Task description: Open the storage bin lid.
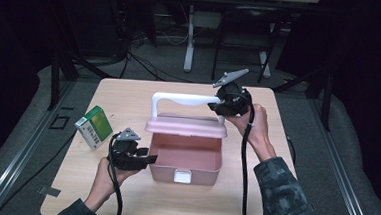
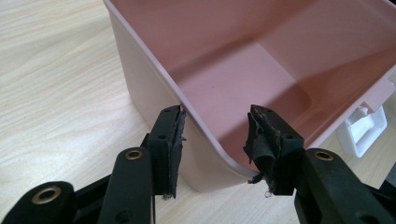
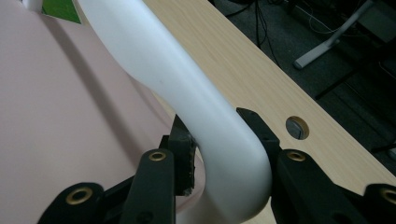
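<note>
The pink box (image 1: 185, 157) sits open at the middle of the table (image 1: 129, 98), its lid (image 1: 186, 126) tipped up and back with the white handle (image 1: 186, 100) arching over the far side, and a white latch (image 1: 182, 176) shows on the near front wall. The right gripper (image 1: 218, 106) is clamped on the handle's right-hand bend: in the right gripper view the thick white bar (image 3: 210, 135) runs up between the two black jaws and both press on it, with the pink lid (image 3: 70, 116) spreading off to that gripper's left. The left gripper (image 1: 147, 160) is at the box's left front corner; in the left gripper view the jaws straddle the rounded corner of the wall (image 2: 205, 144), one outside, one inside, and they stand parted, the inner pad clear of the plastic. Inside, the box (image 2: 261, 70) is bare and smooth. To the left gripper's far left lies a green and white carton (image 1: 94, 126), well apart from the box. Beyond the right gripper's jaws a round hole (image 3: 297, 128) shows in the table edge. The handle's left end is cut off in the right gripper view, and whether the left gripper's outer pad quite touches the wall is hard to make out.
</note>
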Available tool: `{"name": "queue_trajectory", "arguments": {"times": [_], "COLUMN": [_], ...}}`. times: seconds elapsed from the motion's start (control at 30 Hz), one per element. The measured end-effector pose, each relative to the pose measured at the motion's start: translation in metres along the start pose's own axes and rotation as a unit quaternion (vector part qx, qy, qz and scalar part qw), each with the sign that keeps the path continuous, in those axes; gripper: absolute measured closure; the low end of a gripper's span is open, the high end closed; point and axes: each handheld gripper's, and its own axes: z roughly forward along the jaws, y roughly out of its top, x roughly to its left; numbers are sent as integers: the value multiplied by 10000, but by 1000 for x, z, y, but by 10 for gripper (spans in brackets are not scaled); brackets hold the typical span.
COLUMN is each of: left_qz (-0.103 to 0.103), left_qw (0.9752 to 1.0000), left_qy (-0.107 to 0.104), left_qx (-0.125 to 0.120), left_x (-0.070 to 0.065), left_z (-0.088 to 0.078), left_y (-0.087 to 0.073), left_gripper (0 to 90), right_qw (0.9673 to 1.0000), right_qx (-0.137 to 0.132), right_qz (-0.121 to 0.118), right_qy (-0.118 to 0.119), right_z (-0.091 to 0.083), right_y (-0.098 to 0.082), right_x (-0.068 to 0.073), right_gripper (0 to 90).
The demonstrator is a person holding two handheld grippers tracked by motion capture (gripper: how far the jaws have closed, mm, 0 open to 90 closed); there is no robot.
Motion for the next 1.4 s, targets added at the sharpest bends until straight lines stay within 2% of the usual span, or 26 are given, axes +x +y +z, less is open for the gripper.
{"name": "queue_trajectory", "arguments": {"times": [0.43,0.57,0.7,0.77,1.07,1.23,1.4], "left_qz": [-44,-48,-32,25,250,360,593], "left_qw": [9999,9999,10000,10000,9994,9990,9978], "left_qy": [-86,-87,-61,0,171,190,279], "left_qx": [-40,-29,-16,-5,146,165,122], "left_x": [-1,0,1,0,5,5,3], "left_z": [2,3,0,-3,-12,-15,-20], "left_y": [-1,0,1,2,11,25,45], "left_gripper": [521,466,363,296,171,166,156], "right_qw": [9998,9997,9997,9997,9997,9997,9996], "right_qx": [42,47,39,26,60,110,101], "right_qz": [171,208,194,193,222,219,270], "right_qy": [93,130,135,129,117,89,75], "right_z": [9,11,10,11,10,10,11], "right_y": [7,8,7,7,7,8,8], "right_x": [-16,-18,-18,-18,-16,-16,-17], "right_gripper": [681,681,681,681,683,683,682]}}
